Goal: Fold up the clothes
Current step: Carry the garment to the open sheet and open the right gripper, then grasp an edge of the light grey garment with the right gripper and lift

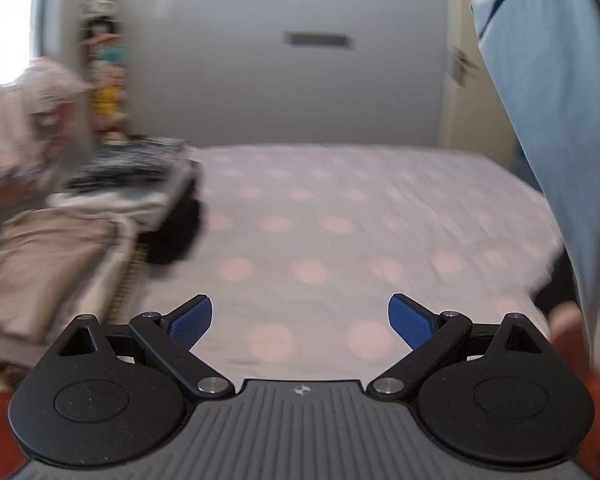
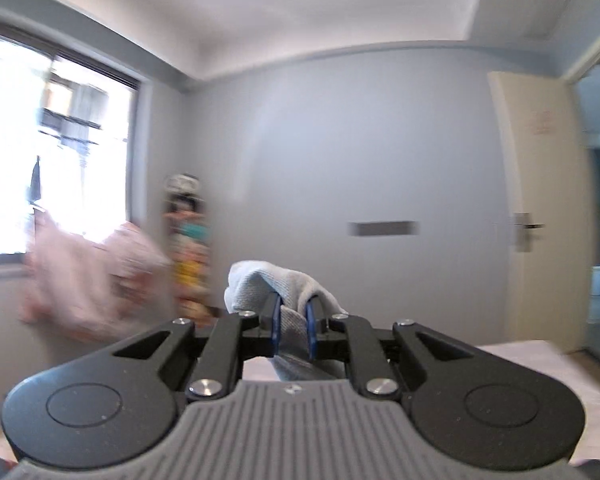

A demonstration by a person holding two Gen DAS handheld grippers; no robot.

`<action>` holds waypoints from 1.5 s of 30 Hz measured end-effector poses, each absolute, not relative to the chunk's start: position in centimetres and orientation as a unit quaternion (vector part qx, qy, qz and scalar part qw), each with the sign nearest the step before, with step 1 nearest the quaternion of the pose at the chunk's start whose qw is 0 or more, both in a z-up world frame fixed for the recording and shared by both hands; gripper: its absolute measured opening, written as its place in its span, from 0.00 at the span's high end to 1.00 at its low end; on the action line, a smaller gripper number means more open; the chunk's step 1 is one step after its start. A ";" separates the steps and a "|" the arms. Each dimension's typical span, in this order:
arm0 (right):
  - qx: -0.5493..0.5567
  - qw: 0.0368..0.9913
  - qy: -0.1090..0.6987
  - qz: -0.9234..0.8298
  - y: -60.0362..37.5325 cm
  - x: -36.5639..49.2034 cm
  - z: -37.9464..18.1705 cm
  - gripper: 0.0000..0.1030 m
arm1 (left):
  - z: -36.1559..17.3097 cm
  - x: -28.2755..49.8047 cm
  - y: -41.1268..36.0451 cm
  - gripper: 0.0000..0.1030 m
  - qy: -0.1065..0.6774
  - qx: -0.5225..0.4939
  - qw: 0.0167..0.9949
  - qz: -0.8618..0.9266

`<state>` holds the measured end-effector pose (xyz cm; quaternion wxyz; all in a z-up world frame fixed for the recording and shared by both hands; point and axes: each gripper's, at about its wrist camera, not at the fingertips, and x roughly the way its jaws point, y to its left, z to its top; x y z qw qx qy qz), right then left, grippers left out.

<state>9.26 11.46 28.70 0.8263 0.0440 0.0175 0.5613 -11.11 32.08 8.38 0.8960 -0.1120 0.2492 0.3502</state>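
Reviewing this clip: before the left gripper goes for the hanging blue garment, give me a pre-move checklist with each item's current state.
1. Right gripper clamped on the light blue garment: ok.
2. Left gripper open and holding nothing: ok.
3. Garment hanging within the left view, at its right edge: ok.
4. Bare stretch of bed ahead for laying it out: ok.
5. Stacked clothes sit apart at the left: ok.
6. Garment's lower hem located: cannot tell, it runs out of sight.

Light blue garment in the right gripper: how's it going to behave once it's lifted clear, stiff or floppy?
Likely floppy: the light blue garment hangs in long limp folds beside the bed. Probably light, since the right gripper holds it up by one small pinched bunch. It may swing and twist, because the left gripper is open and not steadying it.
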 end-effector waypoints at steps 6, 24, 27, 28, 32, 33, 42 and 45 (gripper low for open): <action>0.065 0.755 0.070 0.649 17.8 5.0 27.6 0.86 | 8.0 -14.9 34.3 0.00 0.222 -0.160 0.874 0.401; -0.132 0.686 0.332 0.633 26.5 2.2 -3.1 0.48 | 0.5 -17.1 37.7 0.00 0.285 -0.224 0.856 0.370; -0.138 0.701 0.303 0.630 24.7 1.4 -2.7 0.45 | 0.0 -16.8 37.3 0.00 0.286 -0.214 0.859 0.366; -0.138 0.710 0.297 0.624 24.0 1.3 -2.5 0.44 | 0.0 -16.6 37.1 0.00 0.286 -0.205 0.862 0.365; -0.137 0.743 0.300 0.582 20.9 2.9 -2.4 0.40 | 0.2 -15.8 36.2 0.00 0.267 -0.153 0.876 0.371; -0.138 0.750 0.303 0.571 20.1 3.5 -2.4 0.40 | 0.3 -15.6 35.7 0.00 0.267 -0.138 0.876 0.377; -0.200 0.806 0.334 0.446 13.3 8.5 -3.8 0.40 | -0.2 -14.4 35.6 0.00 0.304 -0.115 0.874 0.360; -0.212 0.810 0.351 0.419 11.9 10.0 -4.8 0.39 | -1.1 -13.9 35.9 0.00 0.324 -0.124 0.874 0.341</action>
